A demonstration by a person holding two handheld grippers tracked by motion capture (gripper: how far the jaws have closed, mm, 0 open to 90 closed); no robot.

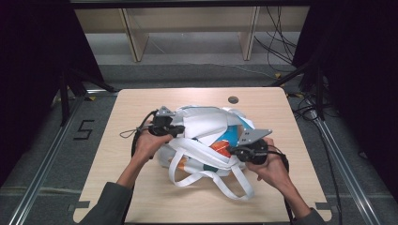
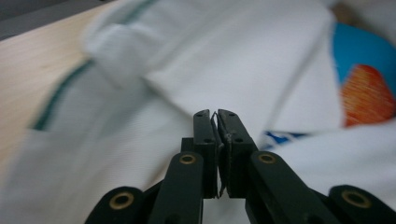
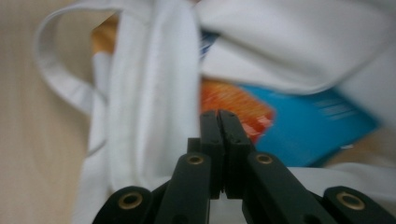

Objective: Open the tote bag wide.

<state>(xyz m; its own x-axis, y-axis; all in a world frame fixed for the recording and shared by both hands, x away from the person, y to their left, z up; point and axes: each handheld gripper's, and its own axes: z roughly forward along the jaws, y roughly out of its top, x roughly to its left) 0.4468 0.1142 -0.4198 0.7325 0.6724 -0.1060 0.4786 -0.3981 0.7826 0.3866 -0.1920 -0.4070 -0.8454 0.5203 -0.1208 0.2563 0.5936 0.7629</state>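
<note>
From above, a white cloth bag (image 1: 206, 140) lies crumpled near the middle of the table (image 1: 141, 187), its long straps (image 1: 206, 176) looping toward the near edge. The left tongs (image 1: 180, 130) sit at the bag's left side, toward the table's left edge, and the right tongs (image 1: 231, 151) at its right side, both against the fabric. A blue and orange packet (image 1: 224, 140) shows in the bag's open mouth between them.

In the left gripper view, the left tongs (image 2: 215, 113) are drawn together, with a thin sliver of something pale caught between the tips; whether that is the bag's cloth I cannot tell. White bag fabric (image 2: 210, 56) lies beyond, the packet (image 2: 364, 84) off at the right.

In the right gripper view, the right tongs (image 3: 217, 113) are pressed together with nothing visible between them. A strap (image 3: 149, 93) hangs just left of them, the orange and blue packet (image 3: 299, 126) right behind.
</note>
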